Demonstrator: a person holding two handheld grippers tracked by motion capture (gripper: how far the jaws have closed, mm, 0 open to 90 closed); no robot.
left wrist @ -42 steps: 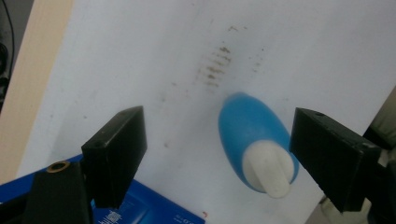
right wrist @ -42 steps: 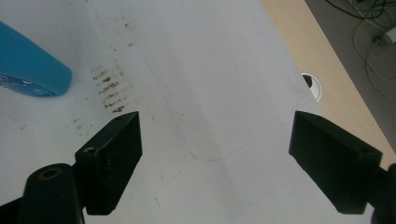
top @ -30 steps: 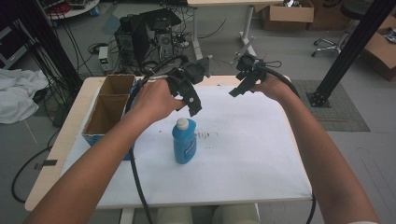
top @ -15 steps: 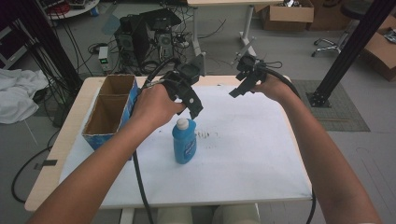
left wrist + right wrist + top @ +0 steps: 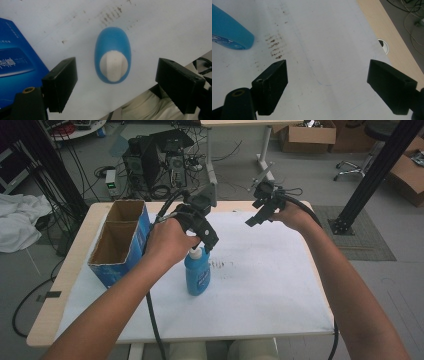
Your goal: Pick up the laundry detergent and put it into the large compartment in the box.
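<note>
A blue bottle (image 5: 198, 275) with a white cap (image 5: 197, 253) stands upright on the white sheet near the table's middle. My left gripper (image 5: 207, 239) hangs just above its cap, jaws wide open and pointing down. From above, the left gripper view looks straight onto the bottle (image 5: 112, 54) and its cap (image 5: 114, 65), which lie between my left gripper's (image 5: 117, 85) two spread jaws. My right gripper (image 5: 260, 213) is held open over the table's far right, away from the bottle. In the right gripper view, my right gripper (image 5: 329, 87) is over bare sheet, with the bottle's base (image 5: 229, 31) at upper left.
An open blue cardboard box (image 5: 120, 242) with two compartments stands at the table's left; its side (image 5: 15, 67) is close to my left jaw. Brown smudges (image 5: 274, 45) mark the sheet. A cable hole (image 5: 383, 46) sits in the wooden edge. Cables and equipment lie on the floor beyond.
My left gripper has dropped forward and down from above the box side to just over the bottle's cap. The right gripper has stayed almost still.
</note>
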